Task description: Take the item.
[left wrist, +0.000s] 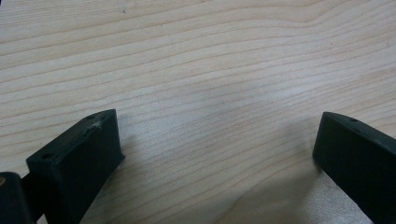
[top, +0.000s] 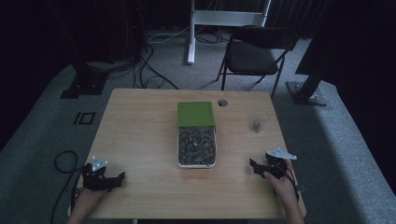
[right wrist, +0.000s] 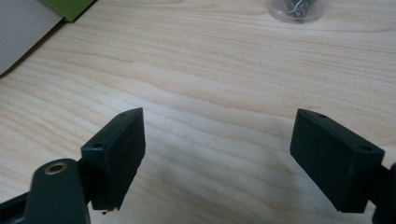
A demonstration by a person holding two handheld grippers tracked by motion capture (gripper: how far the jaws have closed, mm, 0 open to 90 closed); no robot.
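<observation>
Resting wide apart and empty, the left gripper [top: 122,176] and right gripper [top: 252,164] flank the tray [top: 196,160] at mid-table; a careless reach could tip the cup [top: 256,125].

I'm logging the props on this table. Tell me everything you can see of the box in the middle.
The box is a shallow, pale rectangular tray at the middle of the wooden table, its long side running away from the person. It is full of small dark grey pieces, too small to identify. A green lid covers or abuts its far end. Both grippers rest apart from it, near the table's front edge.
</observation>
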